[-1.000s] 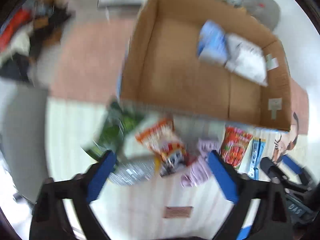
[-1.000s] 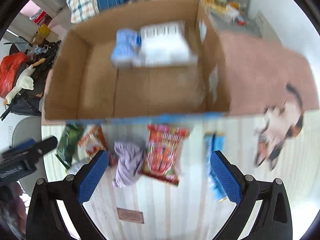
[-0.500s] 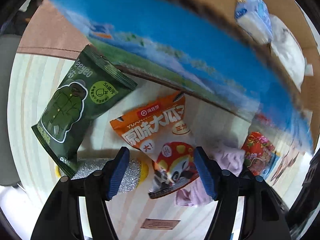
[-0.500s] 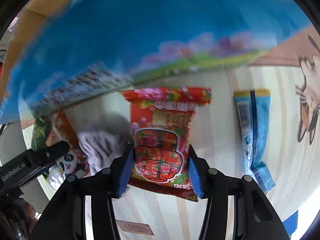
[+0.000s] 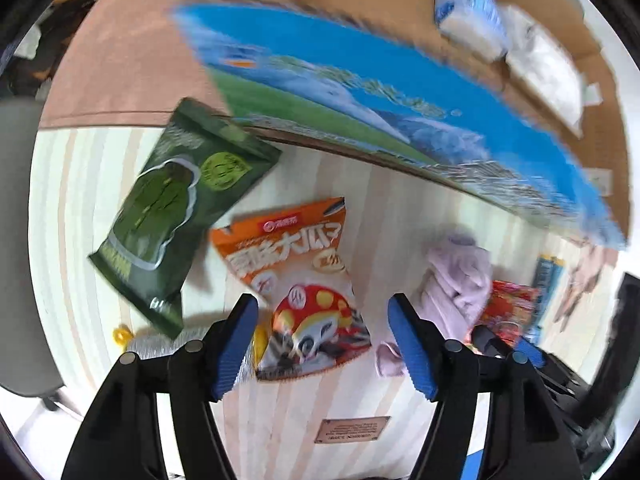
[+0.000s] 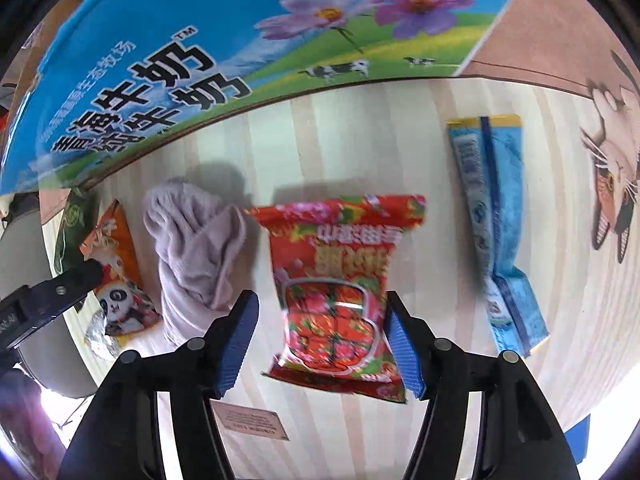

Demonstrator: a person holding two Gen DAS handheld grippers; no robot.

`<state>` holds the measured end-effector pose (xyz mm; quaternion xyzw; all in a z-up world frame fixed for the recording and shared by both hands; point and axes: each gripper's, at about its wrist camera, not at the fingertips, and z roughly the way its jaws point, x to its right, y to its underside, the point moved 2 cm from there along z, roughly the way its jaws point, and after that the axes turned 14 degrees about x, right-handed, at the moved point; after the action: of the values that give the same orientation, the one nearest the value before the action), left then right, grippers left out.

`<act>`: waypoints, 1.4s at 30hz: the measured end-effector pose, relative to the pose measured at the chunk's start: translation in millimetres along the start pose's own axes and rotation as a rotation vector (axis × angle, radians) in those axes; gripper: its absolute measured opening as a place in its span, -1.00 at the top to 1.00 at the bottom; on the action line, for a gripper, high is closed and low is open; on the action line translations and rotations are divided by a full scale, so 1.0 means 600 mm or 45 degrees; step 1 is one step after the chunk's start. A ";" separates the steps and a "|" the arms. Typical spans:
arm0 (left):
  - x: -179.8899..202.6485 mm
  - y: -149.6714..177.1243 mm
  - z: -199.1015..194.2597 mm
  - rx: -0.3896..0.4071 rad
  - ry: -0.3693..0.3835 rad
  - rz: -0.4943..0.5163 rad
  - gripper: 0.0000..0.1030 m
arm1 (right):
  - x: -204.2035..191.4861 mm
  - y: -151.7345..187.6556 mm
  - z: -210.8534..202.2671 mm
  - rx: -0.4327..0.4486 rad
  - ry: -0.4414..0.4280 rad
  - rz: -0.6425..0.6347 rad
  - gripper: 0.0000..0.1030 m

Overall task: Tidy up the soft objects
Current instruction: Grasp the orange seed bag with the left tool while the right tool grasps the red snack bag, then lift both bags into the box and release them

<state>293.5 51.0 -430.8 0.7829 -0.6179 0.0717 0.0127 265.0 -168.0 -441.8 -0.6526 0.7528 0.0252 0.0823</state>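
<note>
An orange snack bag (image 5: pixel 288 252) lies flat on the pale striped floor. My left gripper (image 5: pixel 322 308) points down over its lower half, jaws opening, blue pads clear of the bag on both sides. A red snack bag (image 6: pixel 340 264) lies between the jaws of my right gripper (image 6: pixel 322 300), which are also opening; a wide gap shows at the left pad. A crumpled lilac cloth (image 6: pixel 196 248) sits between the two bags. A green pouch (image 5: pixel 172 216) lies left of the orange bag, and a long blue packet (image 6: pixel 496 224) lies right of the red one.
A big cardboard box with a blue printed wall (image 6: pixel 200 40) stands just behind the row and holds a blue tissue pack (image 5: pixel 468 12) and a white pack (image 5: pixel 548 76). A silver scrubber (image 5: pixel 160 344) lies under the green pouch. A cat-print mat (image 6: pixel 612 168) is at the right.
Both grippers have come down close over the bags on the floor. Their jaws narrowed from wide and now stand a little wider than half a second ago.
</note>
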 end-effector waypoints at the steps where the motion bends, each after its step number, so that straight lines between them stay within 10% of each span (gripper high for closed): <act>1: 0.005 -0.001 0.016 -0.024 -0.041 0.026 -0.27 | -0.001 0.000 0.007 -0.012 0.030 -0.007 -0.27; 11: 0.021 0.032 0.025 0.054 -0.154 0.125 0.27 | 0.001 0.017 0.020 -0.004 0.127 -0.057 0.09; 25: 0.075 0.181 -0.188 0.334 -0.021 0.270 0.29 | 0.001 0.074 -0.189 0.196 -0.064 -0.147 0.11; 42: 0.135 0.008 -0.355 0.470 0.170 0.346 0.29 | -0.080 -0.059 -0.379 0.392 -0.253 -0.157 0.11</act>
<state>286.4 -5.5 -209.9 0.6752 -0.6917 0.2362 -0.0994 285.7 -159.1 -207.6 -0.6715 0.6946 -0.0310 0.2564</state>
